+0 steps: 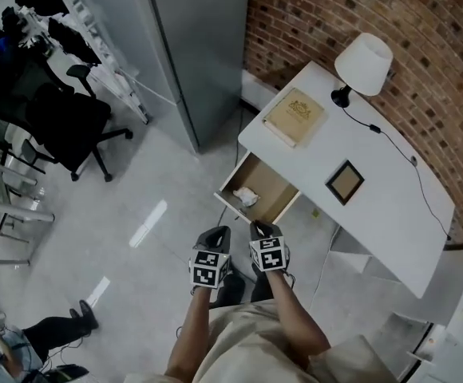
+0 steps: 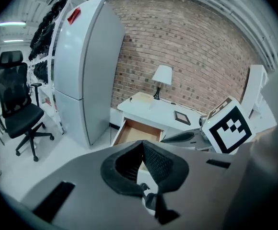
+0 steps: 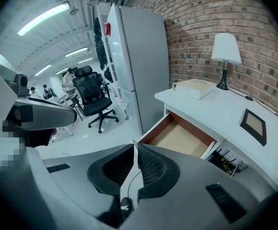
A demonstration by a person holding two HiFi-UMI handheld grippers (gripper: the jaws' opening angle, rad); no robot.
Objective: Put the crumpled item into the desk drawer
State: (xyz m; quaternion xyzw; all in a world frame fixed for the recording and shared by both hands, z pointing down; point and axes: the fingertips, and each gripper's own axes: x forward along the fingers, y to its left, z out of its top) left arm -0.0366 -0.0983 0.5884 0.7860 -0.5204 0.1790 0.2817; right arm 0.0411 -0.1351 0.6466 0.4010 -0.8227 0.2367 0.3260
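Now the crumpled white item (image 1: 246, 196) lies inside the open brown-lined drawer (image 1: 275, 186) of the white desk (image 1: 375, 206); left claw (image 1: 218, 234) and right claw (image 1: 262, 230) hang just short of it, both closed on nothing.

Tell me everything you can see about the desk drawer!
The drawer is pulled out of the white desk and stands open. It is a shallow box. Its inside looks like light brown wood, and its front edge is white. A small crumpled whitish item lies inside, close to the front. Nothing else shows in it.
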